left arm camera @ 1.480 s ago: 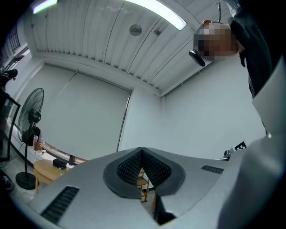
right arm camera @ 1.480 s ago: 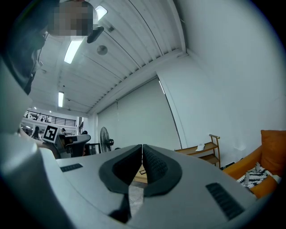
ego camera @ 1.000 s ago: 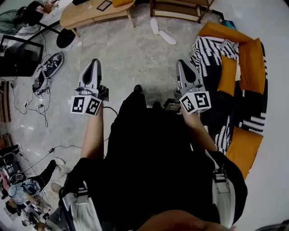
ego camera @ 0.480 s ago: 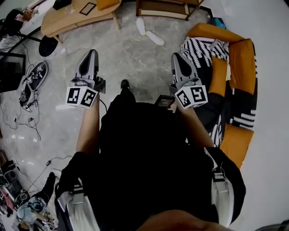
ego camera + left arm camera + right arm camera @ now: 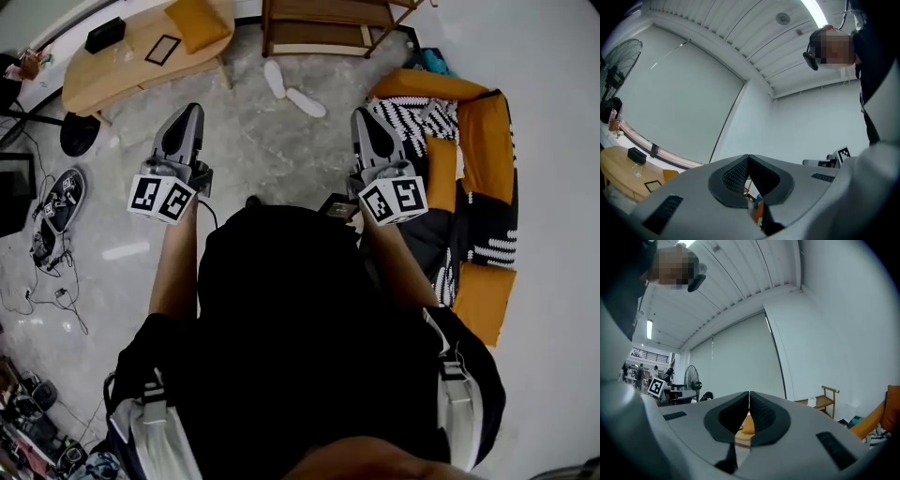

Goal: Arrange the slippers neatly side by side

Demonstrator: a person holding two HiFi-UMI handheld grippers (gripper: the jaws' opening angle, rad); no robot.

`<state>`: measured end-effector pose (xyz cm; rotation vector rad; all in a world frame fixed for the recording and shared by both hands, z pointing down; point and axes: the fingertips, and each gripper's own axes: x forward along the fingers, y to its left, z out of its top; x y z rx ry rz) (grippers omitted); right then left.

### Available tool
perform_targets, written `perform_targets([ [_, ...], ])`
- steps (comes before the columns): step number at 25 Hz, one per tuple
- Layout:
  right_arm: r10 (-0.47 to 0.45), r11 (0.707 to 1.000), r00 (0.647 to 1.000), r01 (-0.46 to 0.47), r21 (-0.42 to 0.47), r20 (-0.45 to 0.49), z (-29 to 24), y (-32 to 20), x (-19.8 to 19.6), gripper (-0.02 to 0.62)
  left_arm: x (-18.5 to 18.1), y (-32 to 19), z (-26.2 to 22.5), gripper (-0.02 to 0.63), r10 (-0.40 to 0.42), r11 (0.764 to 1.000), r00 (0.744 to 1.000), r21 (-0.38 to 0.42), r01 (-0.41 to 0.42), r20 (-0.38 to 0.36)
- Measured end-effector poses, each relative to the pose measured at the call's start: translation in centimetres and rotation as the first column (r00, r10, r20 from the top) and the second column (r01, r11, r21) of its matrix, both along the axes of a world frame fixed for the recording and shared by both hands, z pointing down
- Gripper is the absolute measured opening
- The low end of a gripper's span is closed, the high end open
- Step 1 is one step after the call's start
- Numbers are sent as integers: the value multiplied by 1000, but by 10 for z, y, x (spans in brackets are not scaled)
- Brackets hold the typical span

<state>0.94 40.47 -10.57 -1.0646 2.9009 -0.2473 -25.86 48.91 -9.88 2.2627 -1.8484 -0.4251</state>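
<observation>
On the floor ahead: two white slippers (image 5: 275, 79) lie just in front of the shelf (image 5: 323, 26), close together but at an angle to each other, not side by side.
Left gripper (image 5: 191, 112): held out about level over bare floor, jaws closed tip to tip with nothing between them, well short of the slippers.
Right gripper (image 5: 360, 115): held out about level just beside the sofa (image 5: 487, 117), jaws closed together and empty, the slippers ahead and to its left.
Table (image 5: 103, 70): wooden, at far left, with an orange cushion (image 5: 201, 19) and a black box (image 5: 103, 35) on it.
Sofa: orange, with a black-and-white throw (image 5: 427, 117) over it.
Shoes (image 5: 56, 202): a dark pair at the left edge, among cables.
</observation>
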Motion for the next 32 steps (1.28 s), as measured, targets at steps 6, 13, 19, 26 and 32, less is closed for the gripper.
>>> perform_targets([
  [6,92,996,996,-91,9,-19,4,-43,-19,32,-28,-49,26,14,83,996,996,-21,-84,-27],
  [13,242,970,970,-243,-28,-33,11,-101,42,32,-7,-99,50,14,151,985,987,-77,-155,-51],
  [19,148,985,988,-150,-82,-30,45,-159,41,32,12,-163,56,14,104,989,994,-107,-105,-21],
  [26,-53,993,998,49,-105,-34,51,-259,36,32,61,-259,40,14,42,986,999,-164,-41,0],
  [32,-151,987,986,147,-60,-65,59,-334,57,32,106,-347,30,14,41,978,998,-204,-33,38],
])
